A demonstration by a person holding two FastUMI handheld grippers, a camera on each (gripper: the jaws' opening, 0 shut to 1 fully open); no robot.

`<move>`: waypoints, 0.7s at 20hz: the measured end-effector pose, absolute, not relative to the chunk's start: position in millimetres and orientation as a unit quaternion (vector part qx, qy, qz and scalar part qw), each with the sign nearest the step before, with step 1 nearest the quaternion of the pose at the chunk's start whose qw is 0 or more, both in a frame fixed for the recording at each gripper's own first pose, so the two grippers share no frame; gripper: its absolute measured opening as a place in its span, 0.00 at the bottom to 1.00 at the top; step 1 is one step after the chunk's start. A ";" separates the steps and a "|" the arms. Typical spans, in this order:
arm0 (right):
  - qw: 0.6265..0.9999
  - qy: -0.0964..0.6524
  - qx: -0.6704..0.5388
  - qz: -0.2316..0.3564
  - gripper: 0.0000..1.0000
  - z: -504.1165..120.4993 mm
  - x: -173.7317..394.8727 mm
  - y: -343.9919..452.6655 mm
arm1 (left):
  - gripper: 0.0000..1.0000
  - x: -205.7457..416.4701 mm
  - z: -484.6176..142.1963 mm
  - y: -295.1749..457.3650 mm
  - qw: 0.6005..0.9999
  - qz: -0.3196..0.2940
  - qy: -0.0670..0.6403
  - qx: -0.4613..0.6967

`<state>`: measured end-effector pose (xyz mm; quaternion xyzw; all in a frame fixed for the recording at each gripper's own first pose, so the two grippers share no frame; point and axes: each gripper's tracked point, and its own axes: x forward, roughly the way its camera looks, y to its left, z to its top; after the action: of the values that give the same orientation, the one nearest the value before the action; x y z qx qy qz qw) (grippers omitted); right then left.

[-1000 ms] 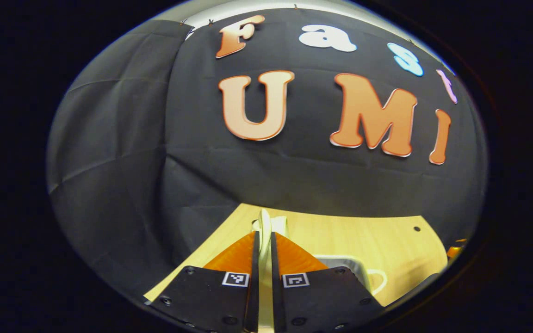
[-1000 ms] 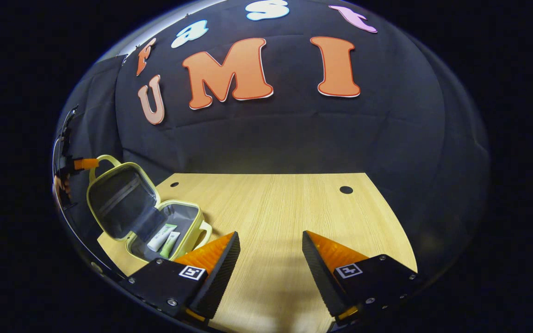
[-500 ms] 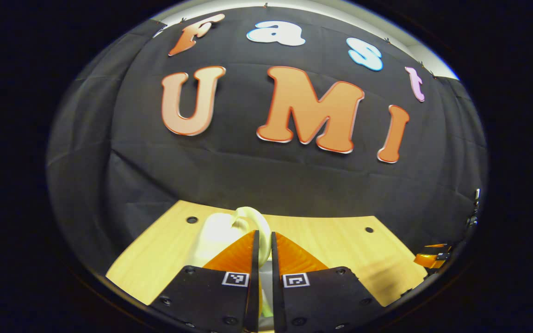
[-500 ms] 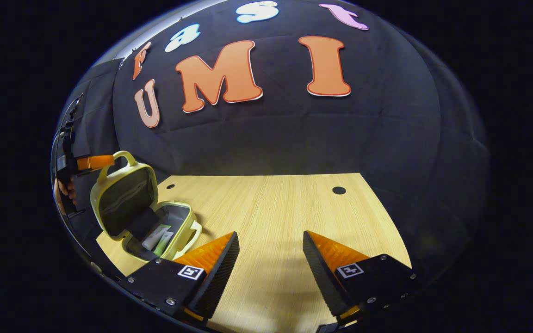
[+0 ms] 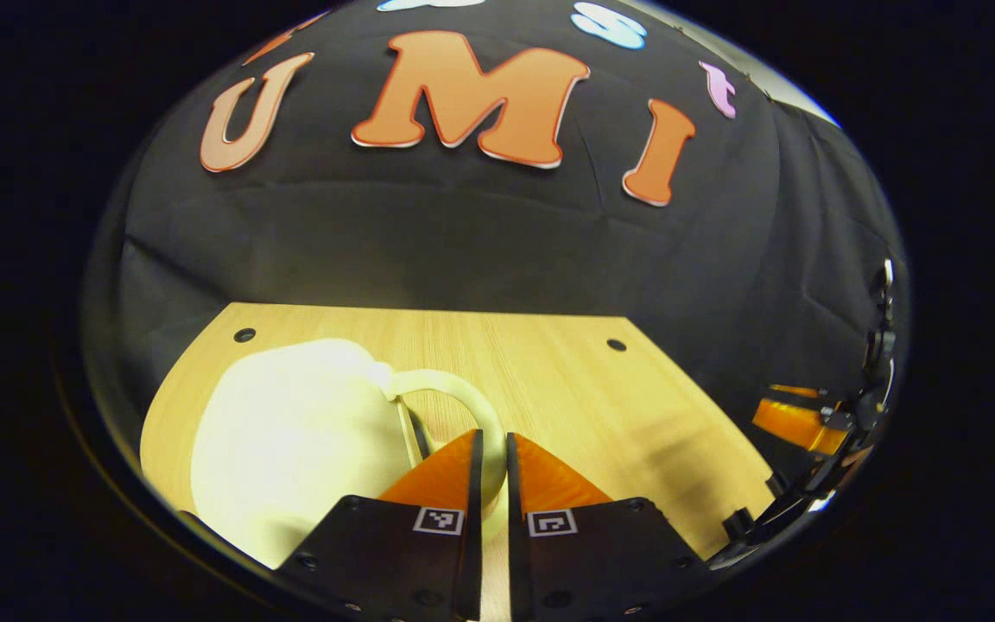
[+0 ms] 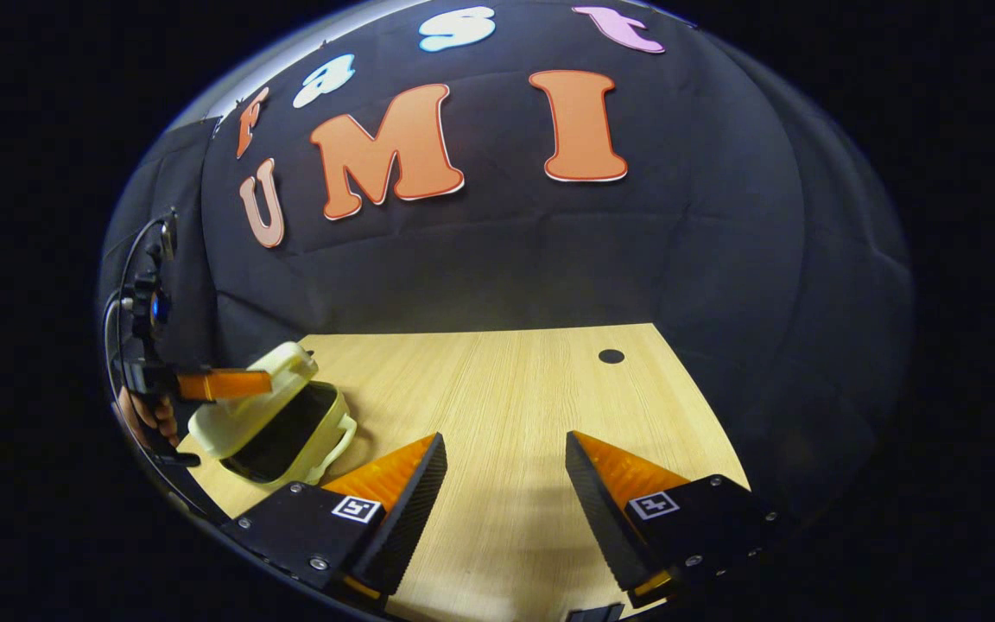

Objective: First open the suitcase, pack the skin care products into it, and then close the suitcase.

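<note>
Suitcase, left gripper view: pale yellow suitcase (image 5: 290,441) lies on the counter (image 5: 567,389), just ahead and left of the left tool (image 5: 490,466); lid faces up toward the camera.
Handle, left gripper view: looped lid handle (image 5: 463,406) runs into the slot between the fingers; both fingers press on it.
Left tool state: narrow, clamped on the handle.
Step, left gripper view: closing the suitcase, judged from the lid lying nearly flat.
Other tool, left gripper view: right tool (image 5: 795,423) at far right edge, well apart from the case.
Suitcase, right gripper view: suitcase (image 6: 269,423) sits at near-left corner of the counter (image 6: 515,406); lid is tilted low over the base with a dark gap open on the front side.
Contents, right gripper view: skin care products hidden inside, cannot tell.
Left tool, right gripper view: left tool (image 6: 238,383) on top of the lid, a hand (image 6: 148,415) behind it.
Right tool state: right tool (image 6: 504,466) wide, empty, above bare counter.
Next move: likely press the lid fully down, then release the handle.
Obstruction: nothing stands between lid and base that can be seen; front handle (image 6: 340,432) of the base juts out clear of the lid.
</note>
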<state>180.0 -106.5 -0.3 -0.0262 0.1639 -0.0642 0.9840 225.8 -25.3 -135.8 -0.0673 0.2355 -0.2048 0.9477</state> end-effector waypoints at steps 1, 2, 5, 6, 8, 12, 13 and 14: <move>0.985 0.160 -0.023 -0.065 0.89 1.0 179.7 -107.7 | 0.12 228.1 -147.0 -31.7 0.949 -0.199 0.239 -0.047; 0.985 0.158 -0.021 -0.065 0.89 1.8 178.8 -107.5 | 0.12 228.8 -156.3 -35.4 0.950 -0.191 0.247 -0.020; 0.987 0.150 -0.019 -0.061 0.89 5.2 178.5 -104.4 | 0.16 230.5 -152.8 -51.0 0.954 -0.192 0.231 0.007; 0.988 0.143 -0.021 -0.057 0.90 7.8 178.6 -101.1 | 0.16 227.9 -147.1 -56.5 0.956 -0.196 0.220 0.012; 0.989 0.133 -0.031 -0.054 0.90 13.4 179.1 -98.4 | 0.15 223.3 -135.2 -64.2 0.958 -0.200 0.203 0.021; 0.992 0.100 -0.046 -0.054 0.94 33.0 182.1 -89.1 | 0.43 213.0 -101.7 -77.9 0.966 -0.202 0.160 0.010; 0.994 0.092 -0.046 -0.049 0.94 37.9 183.4 -84.3 | 0.55 211.7 -94.8 -80.7 0.968 -0.203 0.148 0.006; 0.995 0.085 -0.045 -0.040 0.93 41.6 184.0 -78.6 | 0.60 209.6 -89.5 -87.4 0.967 -0.212 0.141 0.001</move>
<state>184.0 -78.6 41.6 -0.0447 0.0854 -0.0398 0.9945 209.6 -87.4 -89.5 0.0008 0.1406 -0.2123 0.9670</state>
